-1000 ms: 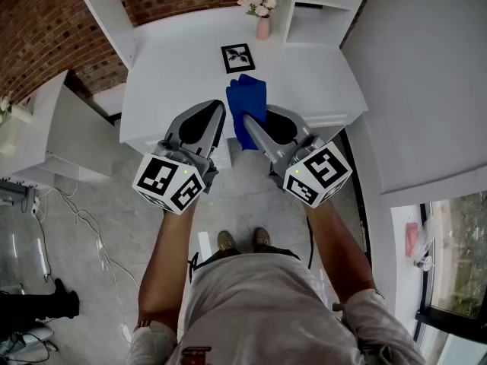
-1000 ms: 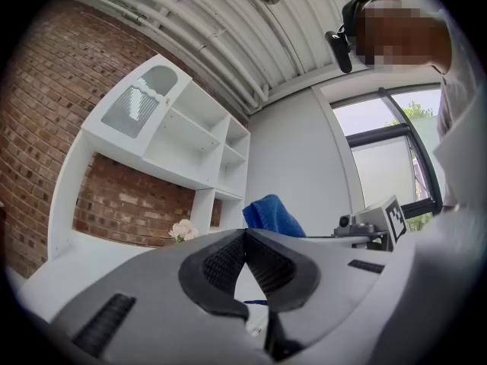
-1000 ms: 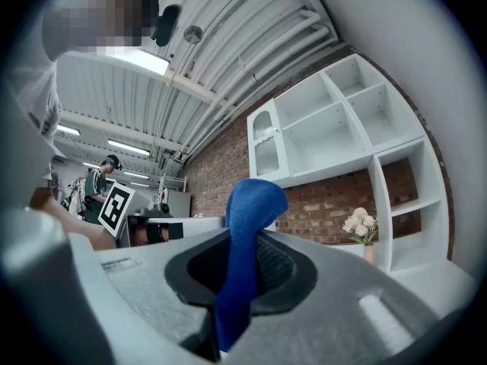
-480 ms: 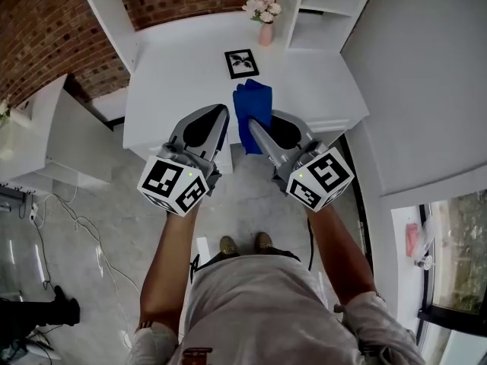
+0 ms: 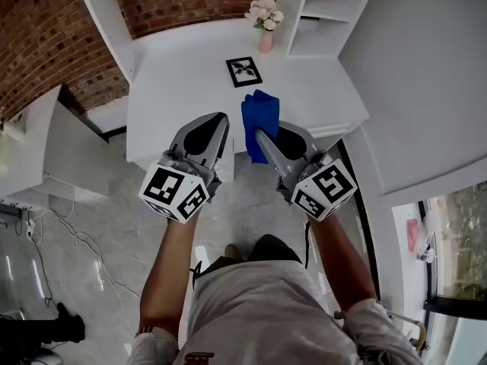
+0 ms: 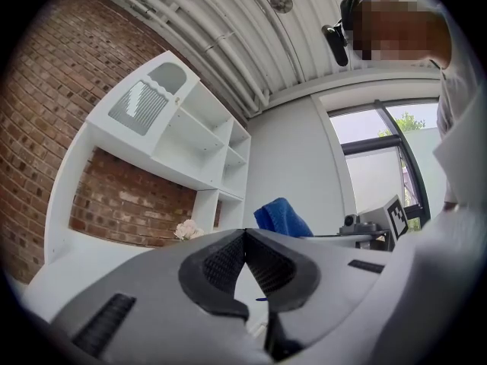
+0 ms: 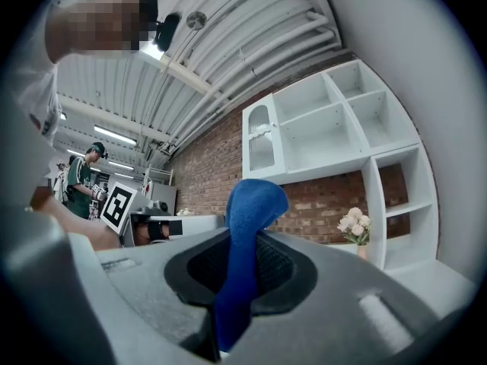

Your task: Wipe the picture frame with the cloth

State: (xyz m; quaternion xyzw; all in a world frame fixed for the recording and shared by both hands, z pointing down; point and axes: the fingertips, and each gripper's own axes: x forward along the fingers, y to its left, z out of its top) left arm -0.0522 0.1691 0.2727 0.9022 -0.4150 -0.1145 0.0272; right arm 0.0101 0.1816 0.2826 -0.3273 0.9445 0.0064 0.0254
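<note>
Step in hand, as I judge it: carrying the cloth to the frame; no wiping has begun.

- Right gripper point(image 5: 259, 134): jaws pinching the blue terry cloth point(image 5: 259, 116). In the right gripper view a fold stands up above the jaws and a tail hangs below them.
- Left gripper point(image 5: 221, 120): jaws pressed together, nothing between them. It hovers beside the right one at the near edge of the white worktop point(image 5: 163, 82).
- Small black-bordered picture frame point(image 5: 244, 72): on the worktop beyond the cloth, apart from it and untouched. It sits between the cloth and the pink vase of pale flowers point(image 5: 265, 33), which stands farther back.

To do it well:
- Bring the free fold of cloth over the frame, not the hard jaw tips, so that only fabric meets the glass.
- The frame looks light and would likely slide. Steady one border with the closed left jaws, or keep the pressure light.
- Stroke away from the vase, or stop short of it, since a pushed frame could tip it.
- Cover the borders as well as the centre.

The frame's look:
- Roughly square, with a thin dark border and a white mat.
- A dark leafy print sits in the middle.
- It sits slightly skewed to the worktop edge.
- Whether it lies flat or leans back on a stand, I cannot tell from above.
- No dust or marks can be made out at this size.
</note>
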